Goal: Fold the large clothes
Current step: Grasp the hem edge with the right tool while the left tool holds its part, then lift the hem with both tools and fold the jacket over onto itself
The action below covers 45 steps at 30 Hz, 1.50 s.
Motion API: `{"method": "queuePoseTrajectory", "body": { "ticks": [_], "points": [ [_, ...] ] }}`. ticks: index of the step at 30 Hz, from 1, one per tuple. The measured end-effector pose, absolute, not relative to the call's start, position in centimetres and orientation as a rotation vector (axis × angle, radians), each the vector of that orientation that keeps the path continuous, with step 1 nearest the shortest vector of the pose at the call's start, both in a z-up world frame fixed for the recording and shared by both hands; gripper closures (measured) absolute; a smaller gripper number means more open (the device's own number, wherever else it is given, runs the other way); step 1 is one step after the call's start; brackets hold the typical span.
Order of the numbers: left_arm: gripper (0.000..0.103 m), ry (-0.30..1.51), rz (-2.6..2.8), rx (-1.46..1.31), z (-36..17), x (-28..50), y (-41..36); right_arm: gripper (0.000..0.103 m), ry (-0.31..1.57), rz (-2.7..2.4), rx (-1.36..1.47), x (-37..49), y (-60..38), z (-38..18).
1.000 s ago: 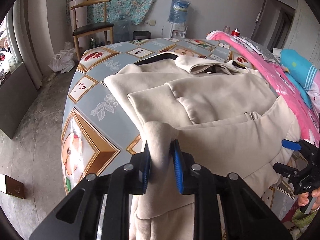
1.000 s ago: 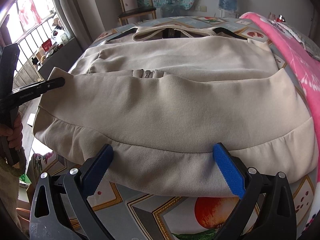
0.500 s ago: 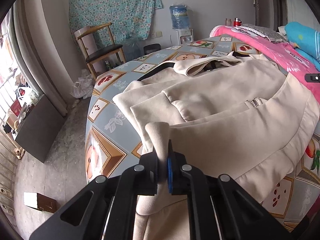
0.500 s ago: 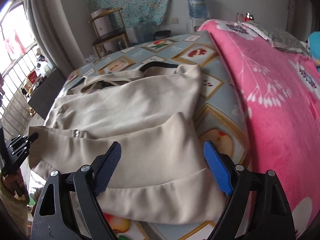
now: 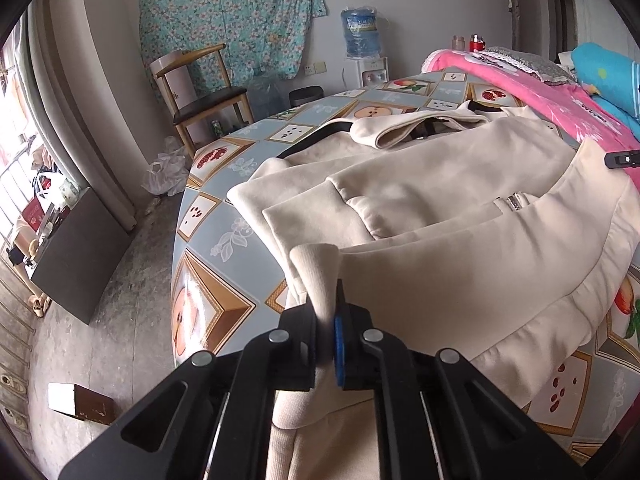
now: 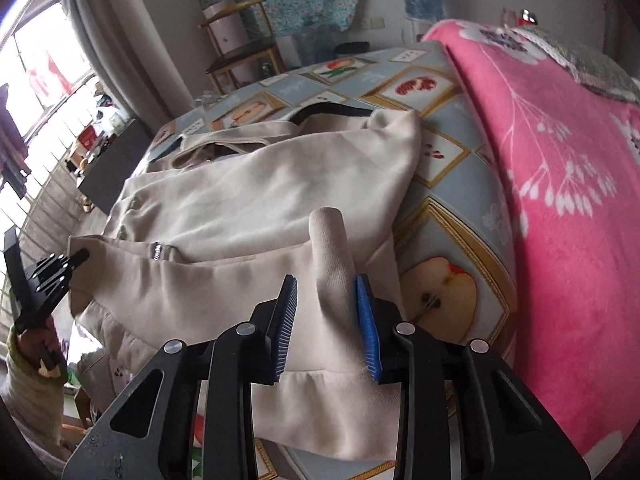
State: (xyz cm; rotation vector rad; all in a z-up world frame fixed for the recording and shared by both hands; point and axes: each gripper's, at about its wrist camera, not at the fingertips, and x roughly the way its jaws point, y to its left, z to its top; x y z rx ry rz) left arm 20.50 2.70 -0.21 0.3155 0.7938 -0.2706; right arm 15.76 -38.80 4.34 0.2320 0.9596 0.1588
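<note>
Cream fleece jacket [image 5: 460, 216] lies spread on the fruit-patterned table [image 5: 208, 272]. My left tool [image 5: 326, 328] is clamped on its near hem corner; my right tool [image 6: 326, 316] is closing around the other, contact unclear. Next, I'd lift both forward together.

Both grippers black w/ silver rivets: left gripper [image 5: 329, 330], right gripper [image 6: 327, 322] w/ ribbed blue pads [image 6: 367, 330]; pale knit sleeve [image 6: 24, 380].
</note>
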Motion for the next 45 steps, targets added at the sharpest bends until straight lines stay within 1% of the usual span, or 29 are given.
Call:
{"method": "queuePoseTrajectory", "body": {
  "ticks": [3,5,12,15,21,26,31,39,45],
  "points": [
    [0.097,0.797,-0.267,0.322,-0.3,20.6,2.5,0.074,0.966,0.190,0.164,16.0,-37.6,4.6],
    [0.097,0.799,-0.265,0.322,-0.3,20.5,2.5,0.071,0.980,0.183,0.145,16.9,-37.4,4.4],
    [0.097,0.819,-0.243,0.306,-0.2,20.8,2.6,0.071,1.035,0.160,0.213,19.4,-39.1,2.6],
    [0.097,0.822,-0.241,0.302,-0.1,20.7,2.7,0.071,1.062,0.145,0.185,19.4,-38.6,2.0],
    [0.097,0.828,-0.243,0.296,-0.1,20.9,2.9,0.077,1.089,0.050,0.006,18.7,-36.4,1.8],
    [0.096,0.828,-0.245,0.287,-0.1,20.9,3.1,0.090,1.083,-0.016,-0.050,18.7,-35.7,1.9],
    [0.097,0.829,-0.248,0.283,-0.1,20.9,3.3,0.095,1.053,-0.064,-0.089,17.9,-34.8,2.8],
    [0.097,0.819,-0.245,0.295,0.1,20.7,3.2,0.097,0.986,-0.105,-0.077,15.8,-34.4,4.9],
    [0.097,0.738,-0.243,0.304,1.7,18.5,3.8,0.098,0.898,-0.134,-0.032,13.1,-34.4,7.3]
  ]
}}
